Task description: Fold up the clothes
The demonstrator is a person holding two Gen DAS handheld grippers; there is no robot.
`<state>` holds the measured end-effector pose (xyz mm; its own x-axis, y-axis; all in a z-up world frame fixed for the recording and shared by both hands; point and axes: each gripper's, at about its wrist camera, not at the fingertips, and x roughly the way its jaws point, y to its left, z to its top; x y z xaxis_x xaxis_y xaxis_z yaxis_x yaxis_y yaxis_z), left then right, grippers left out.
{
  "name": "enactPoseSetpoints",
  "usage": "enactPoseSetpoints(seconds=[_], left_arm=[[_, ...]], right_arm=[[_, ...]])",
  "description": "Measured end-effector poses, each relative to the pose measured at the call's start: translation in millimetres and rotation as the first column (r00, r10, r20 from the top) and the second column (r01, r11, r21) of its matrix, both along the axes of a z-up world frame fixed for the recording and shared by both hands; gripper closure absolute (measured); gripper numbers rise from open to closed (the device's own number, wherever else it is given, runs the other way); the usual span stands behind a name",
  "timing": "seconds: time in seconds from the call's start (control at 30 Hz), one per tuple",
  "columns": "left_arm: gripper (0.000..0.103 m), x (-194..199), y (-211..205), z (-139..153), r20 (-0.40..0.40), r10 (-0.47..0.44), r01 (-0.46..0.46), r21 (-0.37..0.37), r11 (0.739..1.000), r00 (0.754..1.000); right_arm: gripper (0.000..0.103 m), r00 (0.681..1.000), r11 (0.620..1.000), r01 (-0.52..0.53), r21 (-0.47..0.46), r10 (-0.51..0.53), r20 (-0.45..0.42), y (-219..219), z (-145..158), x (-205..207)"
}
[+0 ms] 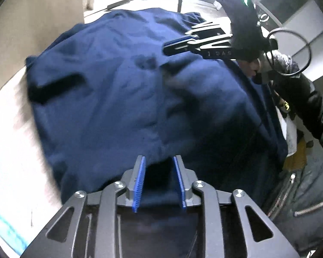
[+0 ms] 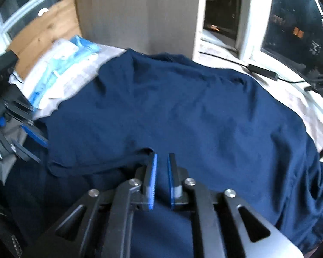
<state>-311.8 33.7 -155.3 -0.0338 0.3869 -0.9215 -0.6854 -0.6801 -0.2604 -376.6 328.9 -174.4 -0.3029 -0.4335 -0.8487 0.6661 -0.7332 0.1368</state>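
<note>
1. Left wrist view: a navy blue garment [image 1: 122, 99] is lying spread over a pale table [image 1: 8, 142], its near edge hanging off toward the person. The left gripper [image 1: 159, 180] is hovering at that near edge with its jaws apart; cloth is sitting between the blue pads, but they are not pinching it. The right gripper [image 1: 183, 43] is reaching in from the right, above the cloth; from here I cannot tell how its jaws stand. A dark jacket sleeve [image 1: 312, 107] is showing behind it.

2. Right wrist view: the same garment [image 2: 183, 111] is covering most of the table [image 2: 290, 92], its long axis running left to right across the view. The near-left edge is lying doubled back as a flap. The right gripper [image 2: 161, 172] is sitting just beside that flap, jaws a little apart, gripping nothing. A folded white-and-light-blue stack [image 2: 62, 64] is resting at the far left, near the cloth, and a black power adapter [image 2: 262, 69] beyond.

3. Progress, as I judge it: one flap turned over, the body mostly flat and wrinkled; no compact fold is showing.
</note>
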Motion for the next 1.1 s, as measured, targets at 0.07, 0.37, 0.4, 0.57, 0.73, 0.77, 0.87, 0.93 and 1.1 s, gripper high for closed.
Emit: enactPoseSetpoints(seconds=[0.07,0.37,0.4,0.57,0.73,0.77,0.87,0.93,1.1], left_arm=[[0.074,1,13,-4,-0.028,-0.027,0.026,-0.023,0.999,0.999],[0.098,1,23,-14,-0.036,-0.079,0.078,-0.028,0.997,0.996],[0.098,5,17,-6,-0.04,-0.074,0.073,-0.008,0.997,0.996],[0.098,25,4,-6,-0.005,-0.068,0.068,0.024,0.997,0.998],[0.091,25,-7,-19,0.019,0.002,-0.001,-0.024,1.0,1.0],[0.085,25,-12,-16,0.015,0.025,-0.024,-0.013,1.0,1.0],[0.08,24,-39,4,-0.022,0.089,-0.089,0.0,0.996,0.996],[0.08,23,-52,15,-0.049,0.121,-0.122,-0.019,0.992,0.991],[0.08,20,-55,15,-0.053,0.169,-0.17,-0.022,0.985,0.984]], right_arm=[[0.072,1.0,1.0,-0.021,-0.019,0.021,-0.001,-4,2,1],[0.072,0.996,0.997,-0.079,0.011,0.078,0.048,-29,-17,-6],[0.072,0.996,0.997,-0.08,0.008,0.08,0.046,-29,-16,-5],[0.065,0.993,0.994,-0.082,-0.068,0.087,0.077,-27,-9,0],[0.065,0.99,0.994,-0.075,-0.074,0.083,0.117,-35,-10,-6],[0.065,0.988,0.995,-0.08,-0.066,0.088,0.124,-37,-11,-7],[0.074,0.964,0.98,-0.183,-0.078,0.194,0.181,-50,-12,0],[0.074,0.947,0.963,-0.227,-0.144,0.253,0.2,-56,-2,0],[0.07,0.98,0.991,-0.097,-0.089,0.111,0.167,-51,2,-19]])
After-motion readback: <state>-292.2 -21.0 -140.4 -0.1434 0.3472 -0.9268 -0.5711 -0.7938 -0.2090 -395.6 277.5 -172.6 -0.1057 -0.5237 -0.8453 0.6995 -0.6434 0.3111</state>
